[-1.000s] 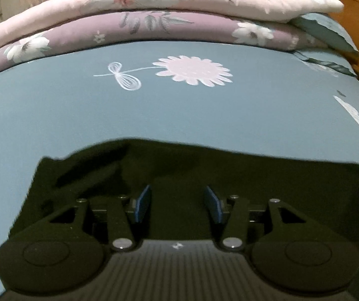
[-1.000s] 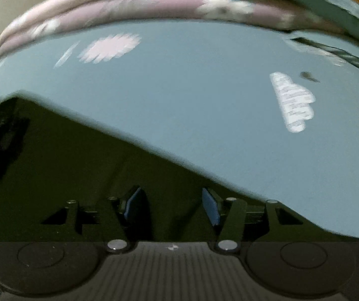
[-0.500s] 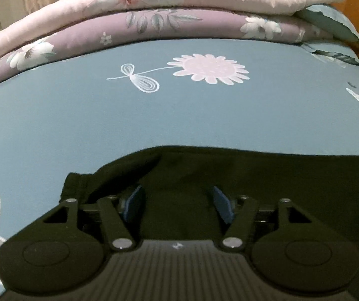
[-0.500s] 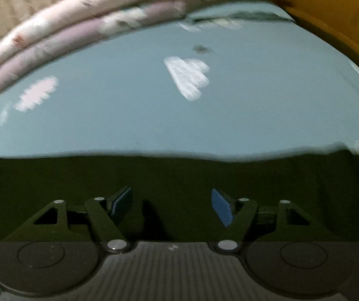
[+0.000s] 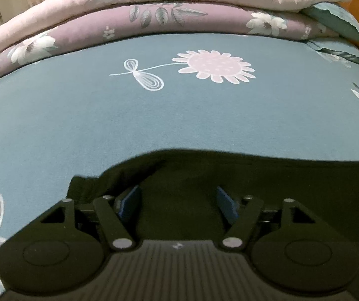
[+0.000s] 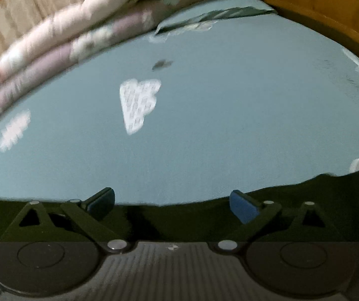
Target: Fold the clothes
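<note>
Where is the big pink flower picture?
In the left wrist view, the pink flower is printed on the blue sheet, up the bed past the dark garment, just below the folded quilts.

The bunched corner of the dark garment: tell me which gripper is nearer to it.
Left. The left gripper hangs open right beside the bunched corner of the dark garment. The right gripper, also open, sits over the garment's straight far edge, with no corner showing there.

1. My left gripper (image 5: 177, 204) was matte black, with blue pads (image 5: 226, 204) and silver pivot screws.
2. My right gripper (image 6: 172, 204) matched: ribbed black housing, round caps, triangular cut-outs.
</note>
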A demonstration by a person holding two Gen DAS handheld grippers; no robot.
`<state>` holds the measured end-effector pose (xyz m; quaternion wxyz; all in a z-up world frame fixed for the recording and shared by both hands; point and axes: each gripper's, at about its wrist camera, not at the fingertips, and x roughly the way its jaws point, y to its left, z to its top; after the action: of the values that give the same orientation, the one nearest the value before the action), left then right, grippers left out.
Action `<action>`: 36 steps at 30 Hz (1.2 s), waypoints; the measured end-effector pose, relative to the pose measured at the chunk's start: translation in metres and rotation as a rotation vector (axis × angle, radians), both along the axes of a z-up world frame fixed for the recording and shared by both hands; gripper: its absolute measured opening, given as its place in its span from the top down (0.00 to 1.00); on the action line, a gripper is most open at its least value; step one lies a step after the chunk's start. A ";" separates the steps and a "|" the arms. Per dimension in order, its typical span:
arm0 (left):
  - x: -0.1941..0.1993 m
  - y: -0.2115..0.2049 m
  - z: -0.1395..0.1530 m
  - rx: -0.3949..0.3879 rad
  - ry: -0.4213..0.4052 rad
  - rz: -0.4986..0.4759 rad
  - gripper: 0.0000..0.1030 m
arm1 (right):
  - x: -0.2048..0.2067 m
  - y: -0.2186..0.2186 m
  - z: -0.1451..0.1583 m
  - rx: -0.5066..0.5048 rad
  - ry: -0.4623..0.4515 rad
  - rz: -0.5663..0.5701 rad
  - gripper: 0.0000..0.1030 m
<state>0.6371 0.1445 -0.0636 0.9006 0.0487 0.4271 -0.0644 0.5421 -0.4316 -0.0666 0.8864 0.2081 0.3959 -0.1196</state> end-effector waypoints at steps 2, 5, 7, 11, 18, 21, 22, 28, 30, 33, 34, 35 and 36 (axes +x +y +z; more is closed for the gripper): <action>-0.016 -0.003 0.008 -0.009 -0.018 -0.044 0.37 | -0.026 -0.014 0.023 0.034 -0.053 -0.021 0.03; -0.038 -0.010 0.016 -0.049 -0.016 -0.119 0.36 | -0.056 -0.040 0.029 0.090 -0.072 -0.059 0.02; -0.049 -0.017 0.014 -0.086 0.014 -0.160 0.36 | -0.068 -0.055 0.023 0.123 -0.049 -0.080 0.02; -0.056 -0.031 0.004 -0.073 0.047 -0.203 0.34 | -0.067 -0.075 -0.018 0.171 0.029 -0.113 0.02; -0.047 -0.038 -0.007 0.063 0.035 -0.169 0.32 | -0.024 -0.086 -0.038 -0.021 0.051 -0.126 0.00; -0.042 -0.031 0.000 0.062 0.045 -0.099 0.38 | -0.021 -0.091 -0.028 -0.014 0.086 -0.123 0.02; -0.044 -0.029 0.004 0.049 0.041 -0.092 0.38 | -0.026 -0.089 -0.020 -0.018 0.091 -0.119 0.02; -0.046 -0.028 -0.004 0.044 0.046 -0.120 0.34 | -0.052 -0.053 0.018 0.023 0.055 -0.008 0.01; -0.041 -0.020 -0.010 0.018 0.040 -0.097 0.32 | -0.057 -0.044 0.010 0.009 0.104 0.008 0.01; -0.034 -0.011 -0.008 0.020 0.034 -0.048 0.32 | -0.066 -0.037 -0.008 -0.017 0.188 0.000 0.01; -0.030 -0.008 -0.008 0.027 0.039 -0.028 0.32 | -0.069 -0.036 -0.014 -0.016 0.210 -0.009 0.01; -0.027 -0.004 -0.007 0.027 0.044 -0.011 0.32 | -0.071 -0.036 -0.021 -0.008 0.233 -0.016 0.01; -0.025 0.000 -0.004 0.014 0.049 0.004 0.35 | -0.073 -0.036 -0.029 -0.005 0.252 -0.025 0.01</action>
<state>0.6117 0.1444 -0.0674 0.8897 0.0525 0.4493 -0.0609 0.4689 -0.4671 -0.0953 0.8286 0.1938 0.5012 -0.1567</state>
